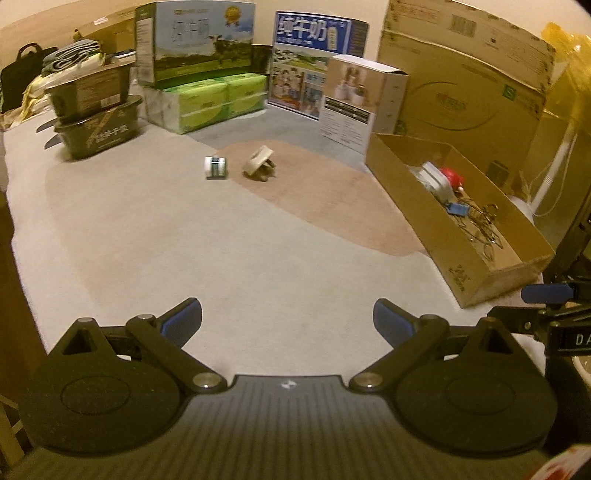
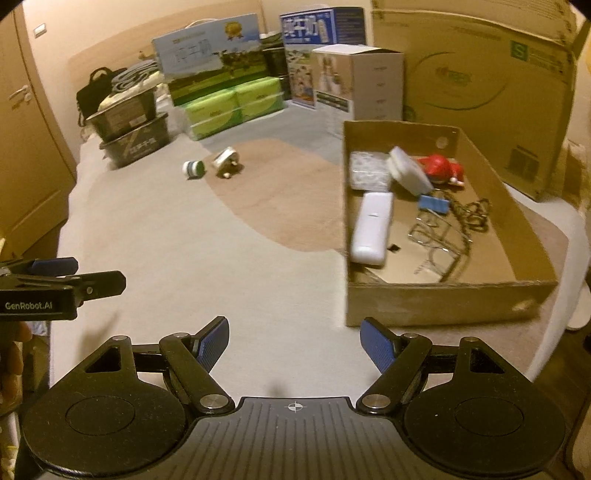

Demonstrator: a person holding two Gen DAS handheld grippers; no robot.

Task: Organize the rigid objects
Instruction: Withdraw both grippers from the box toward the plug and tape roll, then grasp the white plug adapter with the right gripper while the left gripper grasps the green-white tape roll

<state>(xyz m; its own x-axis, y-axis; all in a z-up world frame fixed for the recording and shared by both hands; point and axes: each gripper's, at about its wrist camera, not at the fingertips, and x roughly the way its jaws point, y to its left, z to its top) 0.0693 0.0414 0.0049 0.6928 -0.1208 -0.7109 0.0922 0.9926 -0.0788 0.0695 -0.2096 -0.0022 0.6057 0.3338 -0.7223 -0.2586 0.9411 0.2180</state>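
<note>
A small green and white pack (image 1: pixel 216 167) (image 2: pixel 193 169) and a beige plug-like object (image 1: pixel 259 164) (image 2: pixel 226 162) lie on the pale surface, far ahead of both grippers. An open cardboard box (image 1: pixel 443 236) (image 2: pixel 436 302) at the right holds a white case (image 2: pixel 371 228), a white lidded container (image 2: pixel 408 170), a red toy (image 2: pixel 441 168), a blue clip (image 2: pixel 433 203) and metal wire pieces (image 2: pixel 448 240). My left gripper (image 1: pixel 287 322) is open and empty. My right gripper (image 2: pixel 294 342) is open and empty, just left of the box's near corner.
Printed cartons (image 1: pixel 199 44) (image 2: pixel 321 29), green packs (image 1: pixel 207 99) and stacked dark tubs (image 1: pixel 98 122) line the back. A large cardboard box (image 2: pixel 491 85) stands behind the open box. A wooden door (image 2: pixel 26 140) is at the left.
</note>
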